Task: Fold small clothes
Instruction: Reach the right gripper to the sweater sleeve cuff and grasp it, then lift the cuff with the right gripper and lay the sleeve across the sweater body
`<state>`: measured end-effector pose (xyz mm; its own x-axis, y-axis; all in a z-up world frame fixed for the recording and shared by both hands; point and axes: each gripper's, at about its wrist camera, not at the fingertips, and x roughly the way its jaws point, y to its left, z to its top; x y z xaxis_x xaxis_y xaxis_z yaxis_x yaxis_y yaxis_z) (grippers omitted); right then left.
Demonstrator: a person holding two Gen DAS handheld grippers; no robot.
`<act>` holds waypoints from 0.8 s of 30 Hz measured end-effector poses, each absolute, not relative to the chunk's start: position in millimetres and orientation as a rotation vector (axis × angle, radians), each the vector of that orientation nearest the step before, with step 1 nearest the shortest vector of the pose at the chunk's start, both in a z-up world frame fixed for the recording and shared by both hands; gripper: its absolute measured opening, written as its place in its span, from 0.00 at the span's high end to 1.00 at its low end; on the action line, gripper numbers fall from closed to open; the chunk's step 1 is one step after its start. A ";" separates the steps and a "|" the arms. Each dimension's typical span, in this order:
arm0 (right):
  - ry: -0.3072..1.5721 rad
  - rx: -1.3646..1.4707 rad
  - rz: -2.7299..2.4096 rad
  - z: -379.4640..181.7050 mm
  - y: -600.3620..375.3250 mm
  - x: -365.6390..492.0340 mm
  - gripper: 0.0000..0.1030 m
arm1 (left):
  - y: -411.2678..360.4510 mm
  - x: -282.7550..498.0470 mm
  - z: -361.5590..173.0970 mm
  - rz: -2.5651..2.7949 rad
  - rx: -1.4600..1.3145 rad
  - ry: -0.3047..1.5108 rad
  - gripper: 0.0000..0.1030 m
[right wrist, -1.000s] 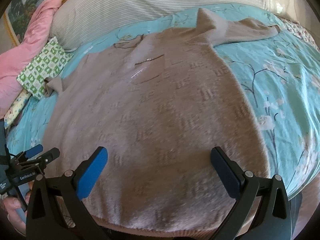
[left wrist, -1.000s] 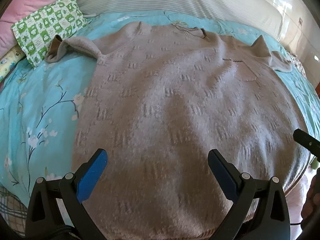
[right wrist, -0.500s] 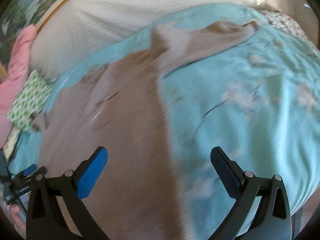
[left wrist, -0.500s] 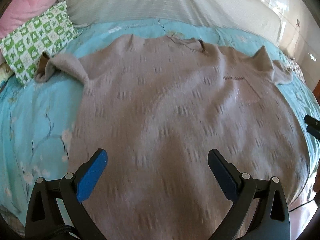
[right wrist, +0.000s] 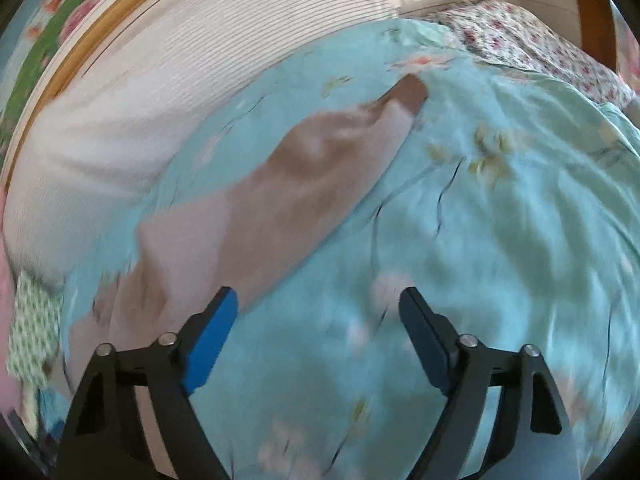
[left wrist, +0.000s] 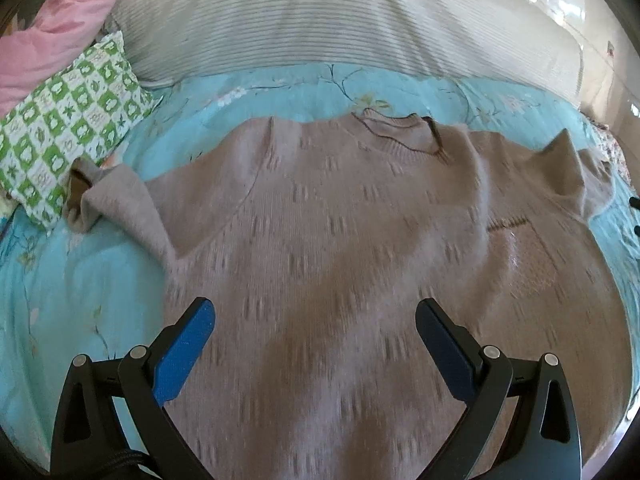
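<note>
A beige sweater (left wrist: 340,240) lies flat, front up, on the turquoise flowered bedspread (left wrist: 60,292), collar toward the striped pillow (left wrist: 320,20). The left gripper (left wrist: 314,344) hangs above its lower half, jaws wide and empty. The right gripper (right wrist: 318,336) is closing over bare bedspread (nothing between its jaws), beside the sweater's outstretched sleeve (right wrist: 320,168).
</note>
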<state>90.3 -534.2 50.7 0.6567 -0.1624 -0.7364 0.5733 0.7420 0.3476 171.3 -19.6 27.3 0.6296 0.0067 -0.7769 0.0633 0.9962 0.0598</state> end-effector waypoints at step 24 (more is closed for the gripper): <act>0.581 0.825 -0.445 52.5 -637.8 168.5 0.89 | -17.3 254.0 2.2 -0.005 0.083 0.945 0.02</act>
<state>168.5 -637.8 52.5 0.7582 -0.1436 -0.6361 0.5766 0.6031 0.5511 254.0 -17.3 2.2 0.5856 0.0327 -0.8099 0.0405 0.9968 0.0695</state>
